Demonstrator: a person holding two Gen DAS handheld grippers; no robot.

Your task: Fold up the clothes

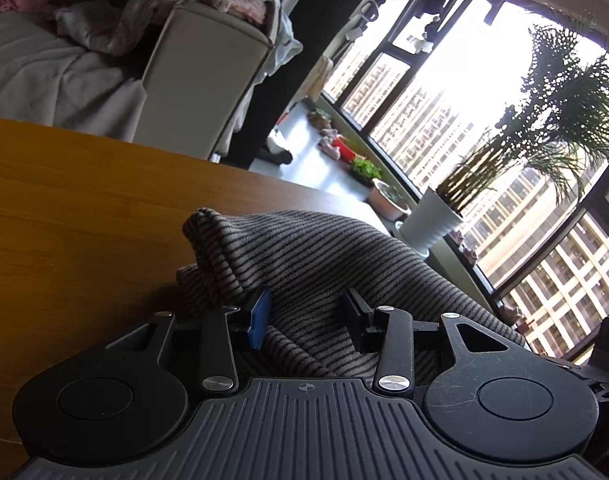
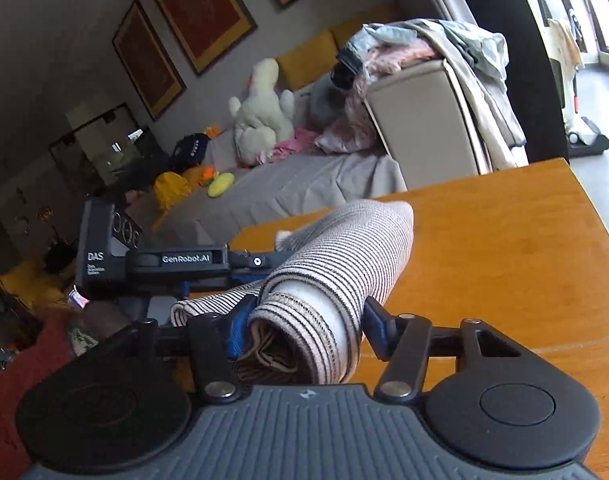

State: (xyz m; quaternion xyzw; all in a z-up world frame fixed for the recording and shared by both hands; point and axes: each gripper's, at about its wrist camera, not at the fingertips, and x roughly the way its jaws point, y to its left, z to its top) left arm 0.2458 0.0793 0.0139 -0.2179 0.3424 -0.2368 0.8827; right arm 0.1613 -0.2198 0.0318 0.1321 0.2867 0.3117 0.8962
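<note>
Left gripper (image 2: 248,276) casing reads "GenRobot.AI" and "DAS". Striped garment (image 2: 336,276) – bunched near the tabletop (image 2: 504,264) edge – is pinched by both; right gripper (image 2: 304,320) clamps a rolled fold.

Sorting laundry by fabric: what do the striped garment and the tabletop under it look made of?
Grey black-striped garment: soft ribbed knit, matte, likely cotton or wool blend; it drapes and rolls thickly. Orange-brown tabletop: wood or wood veneer, with smooth satin sheen and visible grain.

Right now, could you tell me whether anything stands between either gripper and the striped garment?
Nothing does. The striped garment already sits between the fingers of the right gripper, and its cloth fills the gap of the left gripper too.
</note>
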